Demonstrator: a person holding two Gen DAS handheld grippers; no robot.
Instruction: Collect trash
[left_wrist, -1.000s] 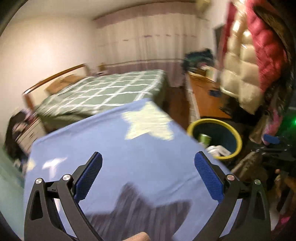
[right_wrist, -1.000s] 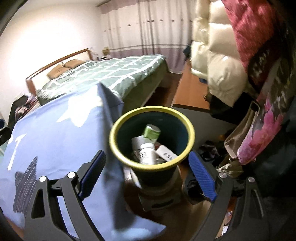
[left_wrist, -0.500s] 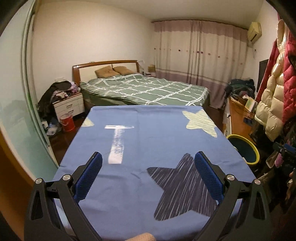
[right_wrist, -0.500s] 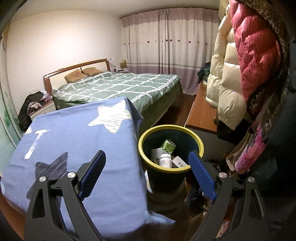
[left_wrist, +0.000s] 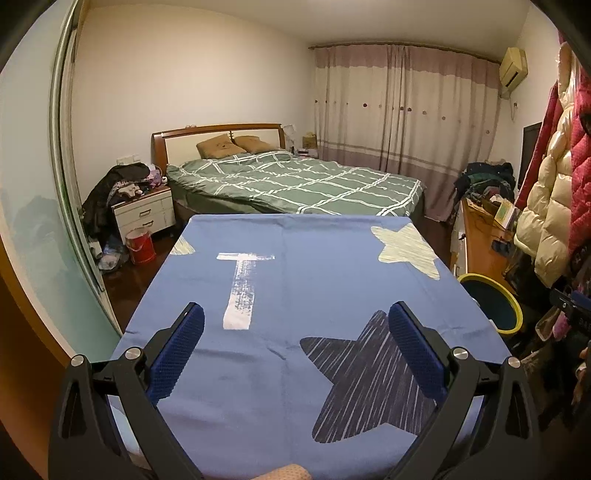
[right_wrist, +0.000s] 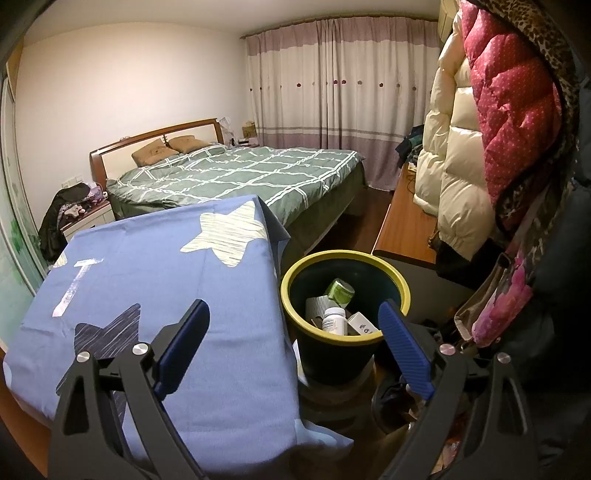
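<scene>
Trash lies already in the bin (right_wrist: 345, 295), a dark bucket with a yellow rim that stands on the floor just beside the right edge of the counter (left_wrist: 314, 295). Inside it the right wrist view shows a green can (right_wrist: 341, 290), a white bottle (right_wrist: 334, 320), a small white box (right_wrist: 362, 324) and some paper. The counter is covered with a blue cloth with stars, and no loose item shows on this cloth in either view.

The right gripper (right_wrist: 295, 349) hangs above the near rim of the bin, its fingers wide apart and holding nothing. The left gripper (left_wrist: 295, 349) hovers over the near part of the counter, also spread apart and empty.

Judging from this, the collecting step seems finished or nearly so, because nothing more to pick is seen on the cloth. The next move probably calls for a look around the room for remaining trash, for example near the red bucket (left_wrist: 140, 245) by the nightstand (left_wrist: 146, 212), where some clutter lies on the floor; what it is cannot be told. If nothing more is found, both grippers can simply be drawn back.
</scene>
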